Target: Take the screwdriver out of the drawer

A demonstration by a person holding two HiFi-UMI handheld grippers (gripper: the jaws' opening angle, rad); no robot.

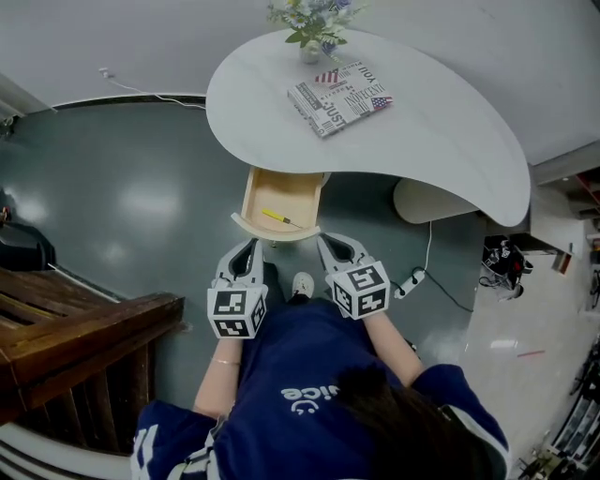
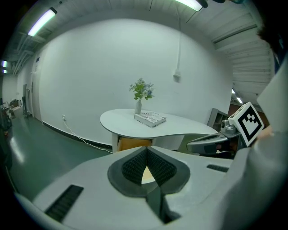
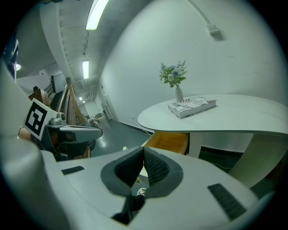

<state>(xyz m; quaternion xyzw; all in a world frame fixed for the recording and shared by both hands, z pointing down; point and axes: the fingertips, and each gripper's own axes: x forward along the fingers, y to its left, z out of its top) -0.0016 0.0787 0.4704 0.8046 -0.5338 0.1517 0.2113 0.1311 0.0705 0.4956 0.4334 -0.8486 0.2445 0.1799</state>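
Under the white table (image 1: 441, 122) a wooden drawer (image 1: 281, 202) stands pulled out, and a yellow screwdriver (image 1: 278, 218) lies on its bottom near the front. My left gripper (image 1: 251, 246) hovers just short of the drawer's front left corner, shut with nothing in it. To its right my right gripper (image 1: 323, 242) is level with it, also shut and empty. In the left gripper view the fingertips (image 2: 146, 148) meet in front of the drawer (image 2: 134, 143). The right gripper view shows the drawer (image 3: 171, 140) beyond the closed gripper (image 3: 143, 149). From neither gripper view is the screwdriver visible.
A printed book (image 1: 339, 97) and a vase of flowers (image 1: 309, 23) sit on the table. A wooden bench (image 1: 75, 328) stands at the left. A power strip with a cable (image 1: 412, 279) lies on the floor to the right. The person's white shoe (image 1: 302, 283) is between the grippers.
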